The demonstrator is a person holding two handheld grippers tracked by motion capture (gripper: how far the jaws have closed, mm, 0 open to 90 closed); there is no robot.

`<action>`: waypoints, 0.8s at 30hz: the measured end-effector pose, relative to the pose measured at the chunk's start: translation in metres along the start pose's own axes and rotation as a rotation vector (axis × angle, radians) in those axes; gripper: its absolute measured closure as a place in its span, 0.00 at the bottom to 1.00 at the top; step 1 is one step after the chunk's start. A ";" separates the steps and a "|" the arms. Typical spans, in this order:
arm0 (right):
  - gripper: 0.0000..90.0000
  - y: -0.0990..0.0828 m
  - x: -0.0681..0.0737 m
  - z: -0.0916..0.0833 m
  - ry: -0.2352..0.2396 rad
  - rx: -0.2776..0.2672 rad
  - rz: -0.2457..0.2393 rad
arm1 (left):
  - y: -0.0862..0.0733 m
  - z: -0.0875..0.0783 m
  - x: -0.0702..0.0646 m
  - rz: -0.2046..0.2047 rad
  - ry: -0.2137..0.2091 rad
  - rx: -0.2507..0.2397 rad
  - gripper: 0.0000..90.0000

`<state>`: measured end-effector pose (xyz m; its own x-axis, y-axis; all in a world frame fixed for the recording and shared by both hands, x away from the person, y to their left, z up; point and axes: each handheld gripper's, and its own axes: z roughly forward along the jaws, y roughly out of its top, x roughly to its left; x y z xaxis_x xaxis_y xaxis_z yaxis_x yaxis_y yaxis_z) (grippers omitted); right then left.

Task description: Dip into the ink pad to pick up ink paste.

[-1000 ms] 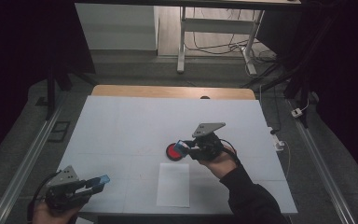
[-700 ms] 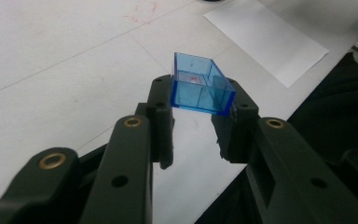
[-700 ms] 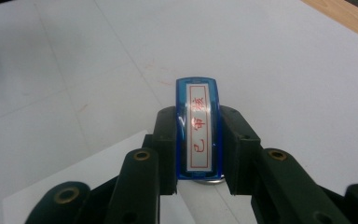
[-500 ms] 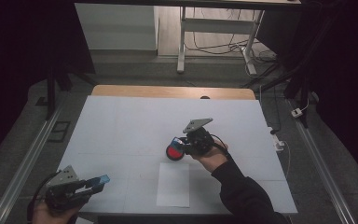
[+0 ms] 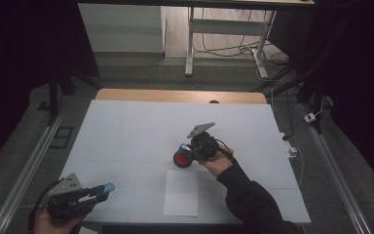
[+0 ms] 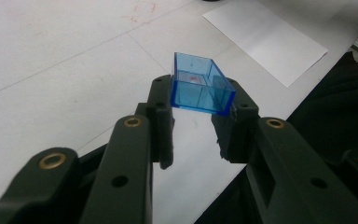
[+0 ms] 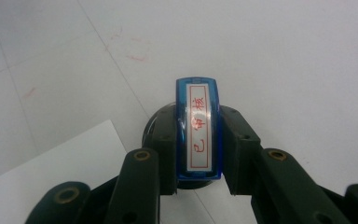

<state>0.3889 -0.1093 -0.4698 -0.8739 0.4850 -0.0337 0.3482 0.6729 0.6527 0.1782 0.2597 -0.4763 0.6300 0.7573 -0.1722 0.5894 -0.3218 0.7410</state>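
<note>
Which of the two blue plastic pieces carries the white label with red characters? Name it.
The blue stamp held in the right gripper, above the red ink pad. The blue cap in the left gripper is a hollow, see-through shell with no label.

Blue stamp (image 7: 198, 128) upright above red ink pad (image 5: 181, 159); clear blue cap (image 6: 199, 84) apart.

Black tongs (image 6: 198, 126) with brass rivets, grey three-cornered plate (image 5: 200, 129), dark sleeve (image 5: 253, 202)
</note>
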 end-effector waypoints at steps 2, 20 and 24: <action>0.78 -0.001 -0.001 0.003 0.002 0.007 0.003 | 0.000 0.000 0.000 0.001 0.000 0.000 0.76; 0.78 -0.001 -0.005 0.015 0.004 0.028 0.010 | 0.000 0.000 0.000 0.003 0.000 0.003 0.76; 0.78 0.001 -0.008 0.017 0.017 0.033 0.035 | 0.000 0.000 0.000 0.001 0.001 0.004 0.76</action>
<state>0.4016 -0.1032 -0.4818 -0.8667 0.4988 0.0017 0.3892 0.6741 0.6278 0.1785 0.2592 -0.4763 0.6305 0.7572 -0.1707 0.5905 -0.3252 0.7387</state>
